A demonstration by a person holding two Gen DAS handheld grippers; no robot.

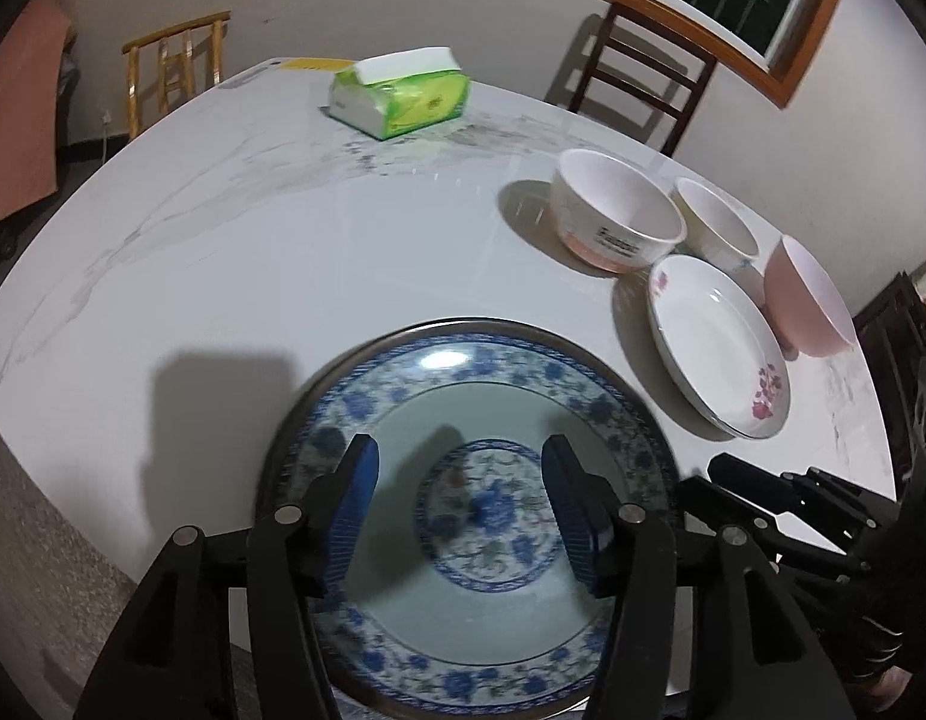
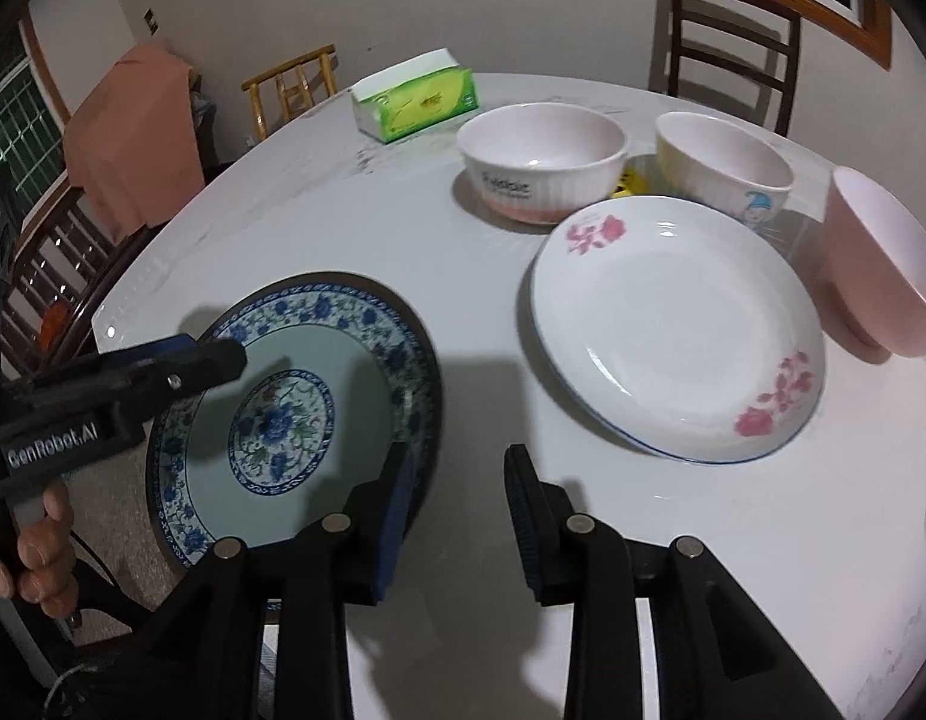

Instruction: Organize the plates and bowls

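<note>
A green-and-white tissue pack point(image 1: 399, 97) lies at the upper middle of the white marble table point(image 1: 253, 252). Behind it, a light wooden chair point(image 1: 175, 69) stands upper left, a dark chair point(image 1: 640, 78) upper right. A pink cloth point(image 2: 133, 138) hangs at left.

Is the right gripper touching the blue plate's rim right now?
Cannot tell. In the right wrist view the right gripper has one finger overlapping the blue plate rim; no view plainly shows contact or gap.
</note>
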